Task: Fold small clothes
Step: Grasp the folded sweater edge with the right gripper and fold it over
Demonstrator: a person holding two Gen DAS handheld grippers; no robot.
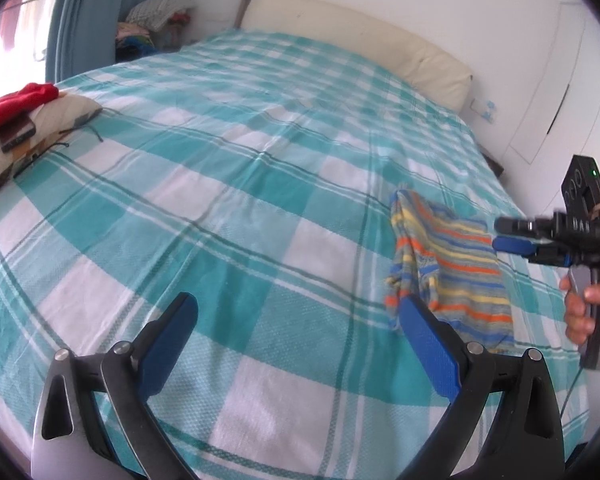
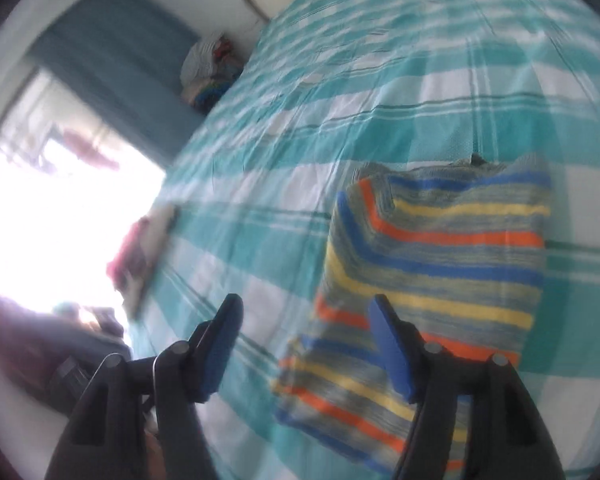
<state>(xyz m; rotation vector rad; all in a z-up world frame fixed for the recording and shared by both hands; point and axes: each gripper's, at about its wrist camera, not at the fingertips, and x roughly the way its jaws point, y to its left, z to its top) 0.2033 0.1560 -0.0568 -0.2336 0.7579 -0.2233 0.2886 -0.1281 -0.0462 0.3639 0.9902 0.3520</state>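
Note:
A small striped garment (image 1: 456, 264), grey with orange, yellow and blue bands, lies folded on the teal-and-white checked bed (image 1: 236, 184) near its right edge. My left gripper (image 1: 296, 316) is open and empty above the bedspread, its right finger just left of the garment. My right gripper (image 1: 500, 234) shows at the garment's right side, held by a hand. In the blurred right wrist view the right gripper (image 2: 306, 320) is open and empty, just above the garment's (image 2: 440, 272) left edge.
A cream headboard cushion (image 1: 360, 36) lines the far end of the bed. A pillow with a red cloth (image 1: 16, 106) and a dark phone sits at the left edge. A pile of clothes (image 1: 152, 24) lies beside the teal curtain (image 1: 88, 12).

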